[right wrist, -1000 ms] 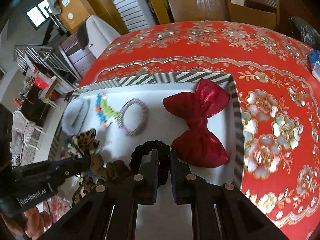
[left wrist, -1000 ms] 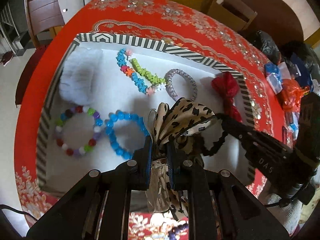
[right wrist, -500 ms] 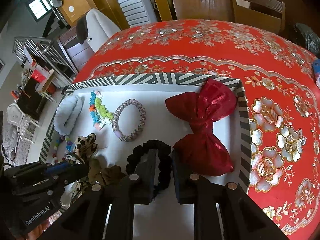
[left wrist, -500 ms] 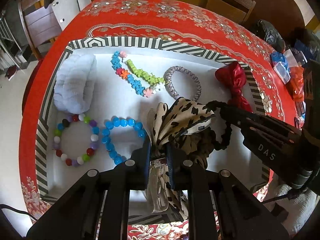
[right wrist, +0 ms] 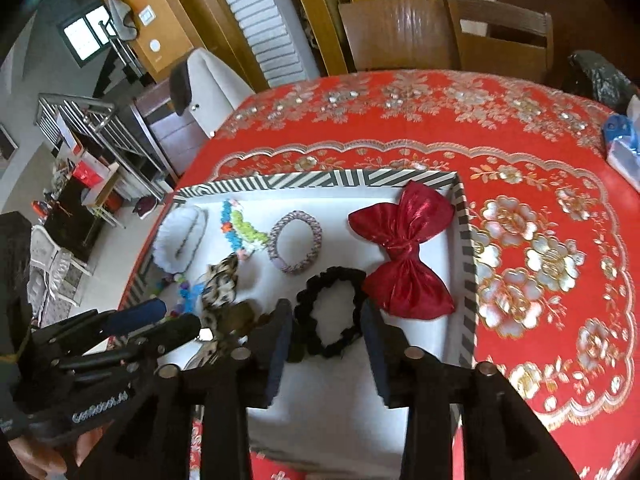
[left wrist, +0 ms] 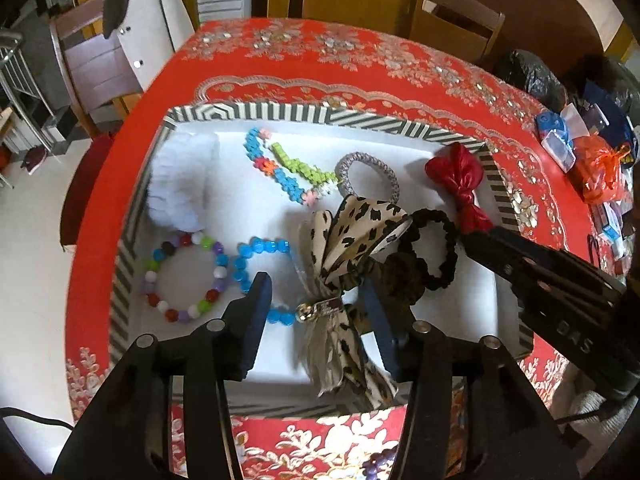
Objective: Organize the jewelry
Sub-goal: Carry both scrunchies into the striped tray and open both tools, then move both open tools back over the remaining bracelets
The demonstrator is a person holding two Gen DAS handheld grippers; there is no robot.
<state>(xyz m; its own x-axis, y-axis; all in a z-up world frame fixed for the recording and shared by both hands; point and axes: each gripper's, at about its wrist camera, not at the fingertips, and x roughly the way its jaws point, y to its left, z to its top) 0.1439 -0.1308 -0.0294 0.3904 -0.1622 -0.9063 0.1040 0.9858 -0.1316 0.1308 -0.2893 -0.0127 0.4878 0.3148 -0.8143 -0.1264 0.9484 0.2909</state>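
Observation:
A striped-rim tray (left wrist: 280,112) (right wrist: 320,179) with a white floor holds the jewelry. My left gripper (left wrist: 316,312) hangs over the tray's near side with its jaws opening. The leopard-print hair bow (left wrist: 356,224) lies on the floor between them, and the pads do not press it. My right gripper (right wrist: 326,320) also has its jaws opening. The black scrunchie (right wrist: 340,346) rests flat between its fingers, next to the red satin bow (right wrist: 404,252). In the left wrist view the right gripper (left wrist: 540,276) reaches in from the right beside the black scrunchie (left wrist: 432,252).
Also in the tray are a multicolour bead bracelet (left wrist: 184,276), a blue bead bracelet (left wrist: 260,248), a colourful bead strand (left wrist: 288,168), a grey woven hair tie (left wrist: 368,176) and a white fluffy scrunchie (left wrist: 184,188). Bags and packets (left wrist: 596,160) crowd the table's right side. Chairs ring the red tablecloth.
Both grippers went from shut to open, letting go of the leopard bow and the black scrunchie, which now lie in the tray. Both hands drew back and up a little.

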